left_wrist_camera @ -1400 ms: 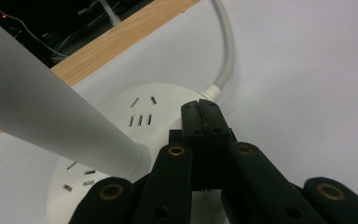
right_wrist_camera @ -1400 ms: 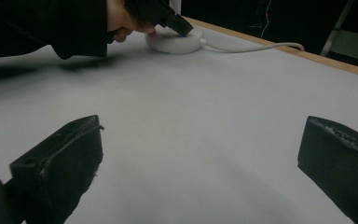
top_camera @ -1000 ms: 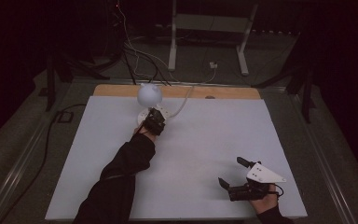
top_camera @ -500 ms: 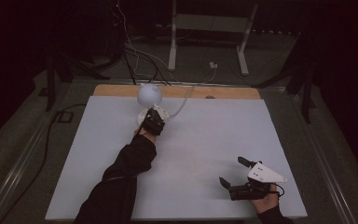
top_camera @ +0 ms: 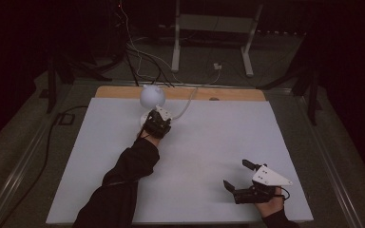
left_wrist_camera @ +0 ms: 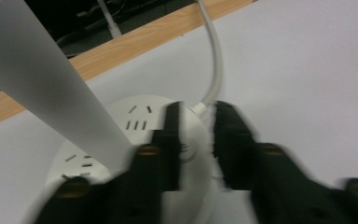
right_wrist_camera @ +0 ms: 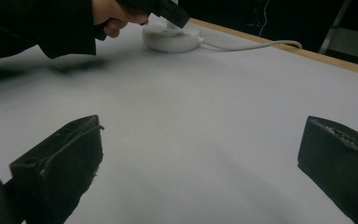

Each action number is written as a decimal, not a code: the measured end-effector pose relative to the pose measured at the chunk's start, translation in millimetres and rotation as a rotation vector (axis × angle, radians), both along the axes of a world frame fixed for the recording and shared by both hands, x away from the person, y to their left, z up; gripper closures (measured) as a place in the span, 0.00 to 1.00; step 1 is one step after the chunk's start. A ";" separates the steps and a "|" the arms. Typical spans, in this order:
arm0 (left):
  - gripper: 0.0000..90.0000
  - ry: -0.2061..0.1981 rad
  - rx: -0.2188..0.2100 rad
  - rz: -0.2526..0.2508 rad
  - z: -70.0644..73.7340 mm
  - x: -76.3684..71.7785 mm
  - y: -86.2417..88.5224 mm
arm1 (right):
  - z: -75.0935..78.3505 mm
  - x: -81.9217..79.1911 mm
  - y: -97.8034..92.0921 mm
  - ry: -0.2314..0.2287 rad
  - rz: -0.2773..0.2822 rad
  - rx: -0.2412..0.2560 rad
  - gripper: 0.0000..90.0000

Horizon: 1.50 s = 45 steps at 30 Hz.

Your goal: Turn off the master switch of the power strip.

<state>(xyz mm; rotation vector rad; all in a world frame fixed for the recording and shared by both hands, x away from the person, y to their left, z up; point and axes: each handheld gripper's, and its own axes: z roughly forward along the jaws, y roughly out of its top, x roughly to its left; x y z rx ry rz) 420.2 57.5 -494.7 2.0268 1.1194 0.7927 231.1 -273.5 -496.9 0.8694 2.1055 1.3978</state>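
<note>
A white lamp stands at the table's far side, with a round globe [top_camera: 152,96] on a slanting stem [left_wrist_camera: 42,70]. Its round base [left_wrist_camera: 140,112] carries socket slots, and a white cable [left_wrist_camera: 214,60] runs off from it toward the back. My left gripper [top_camera: 158,122] hangs right over that base. Its jaws [left_wrist_camera: 197,140] are a narrow gap apart above the base's middle and hold nothing. My right gripper [top_camera: 236,174] rests near the front right of the table. It is wide open [right_wrist_camera: 200,154] and points across at the base [right_wrist_camera: 170,39].
A white sheet [top_camera: 209,142] covers the table, and a strip of wood [top_camera: 237,94] shows along the far edge. Beyond it, on the dark floor, lie cables, a plug block [top_camera: 217,66] and a metal stand's legs [top_camera: 209,42].
The left gripper has edged slightly nearer over the lamp base. The right gripper has stayed where it was.
</note>
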 end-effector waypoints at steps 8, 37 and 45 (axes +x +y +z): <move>0.44 0.031 -0.038 -0.042 7.4 -5.0 -3.7 | 0.2 -0.2 0.4 -0.001 0.000 -0.003 0.00; 0.00 0.222 -0.194 -0.301 38.4 -28.3 17.8 | -0.3 0.6 1.1 0.003 -0.002 0.000 0.00; 0.00 0.230 -0.196 -0.331 45.8 -41.4 38.3 | -0.3 0.6 1.5 0.003 -0.003 -0.002 0.00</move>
